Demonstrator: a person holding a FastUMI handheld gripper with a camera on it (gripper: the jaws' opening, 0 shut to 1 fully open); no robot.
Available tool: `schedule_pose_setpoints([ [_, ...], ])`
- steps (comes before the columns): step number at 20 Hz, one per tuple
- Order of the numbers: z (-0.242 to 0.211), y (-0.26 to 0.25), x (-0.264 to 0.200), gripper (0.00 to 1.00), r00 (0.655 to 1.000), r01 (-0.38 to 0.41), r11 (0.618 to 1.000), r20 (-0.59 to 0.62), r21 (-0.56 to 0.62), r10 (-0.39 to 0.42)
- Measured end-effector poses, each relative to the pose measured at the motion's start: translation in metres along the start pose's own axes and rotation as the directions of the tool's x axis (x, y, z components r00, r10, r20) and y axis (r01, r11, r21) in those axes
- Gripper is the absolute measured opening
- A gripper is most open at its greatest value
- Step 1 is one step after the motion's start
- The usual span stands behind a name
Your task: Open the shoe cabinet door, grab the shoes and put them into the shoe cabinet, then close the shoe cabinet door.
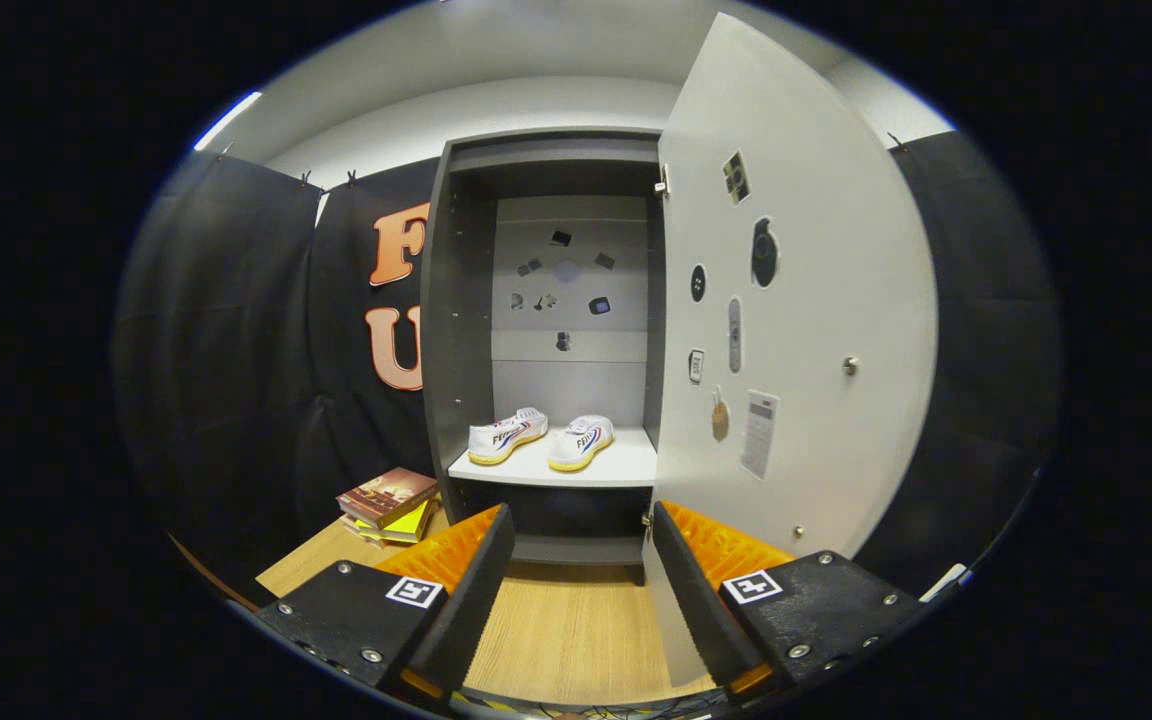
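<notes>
Gripper view: the tall dark-grey shoe cabinet point(456, 330) stands ahead with its pale grey flat door point(836, 300) swung wide to the right.
Shoes: the pair of white canvas shoes with yellow soles point(541, 438) already sits side by side on the white shelf point(616, 465) inside, well beyond the fingers.
Hand-held gripper point(581, 560): fingers spread apart, nothing between them, hovering over the light wooden floor point(566, 620).
Step judged: only closing the door seems left.
Risk, door: the small metal knob point(850, 365) sits far off to the right; a push near the hinge side would likely slip or barely move the panel.
Risk, finger: the door's lower edge lies just by the right finger, which could snag it.
Risk, books: the stack of books point(388, 505) lies left of the cabinet, out of the door's swing.
</notes>
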State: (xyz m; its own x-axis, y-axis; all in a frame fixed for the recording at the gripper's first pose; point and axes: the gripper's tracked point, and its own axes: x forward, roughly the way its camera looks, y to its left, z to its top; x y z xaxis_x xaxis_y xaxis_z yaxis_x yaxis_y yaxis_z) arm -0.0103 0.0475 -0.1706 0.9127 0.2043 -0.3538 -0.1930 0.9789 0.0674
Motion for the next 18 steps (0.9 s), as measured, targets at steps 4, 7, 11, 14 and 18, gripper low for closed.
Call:
schedule_pose_setpoints([
  [4, 0.003, -0.028, -0.034, 0.87, 1.000, 0.010, 0.999, 0.002, 0.049, -0.010],
  [7, 0.007, -0.070, -0.055, 0.88, 0.996, 0.092, 0.995, 0.017, 0.029, -0.092],
  [11, 0.010, -0.119, -0.067, 0.88, 0.984, 0.175, 0.984, 0.026, 0.039, -0.176],
  [14, 0.011, -0.150, -0.066, 0.88, 0.977, 0.207, 0.977, 0.035, 0.055, -0.209],
  [18, 0.010, -0.190, -0.045, 0.88, 0.972, 0.231, 0.971, 0.038, 0.062, -0.233],
])
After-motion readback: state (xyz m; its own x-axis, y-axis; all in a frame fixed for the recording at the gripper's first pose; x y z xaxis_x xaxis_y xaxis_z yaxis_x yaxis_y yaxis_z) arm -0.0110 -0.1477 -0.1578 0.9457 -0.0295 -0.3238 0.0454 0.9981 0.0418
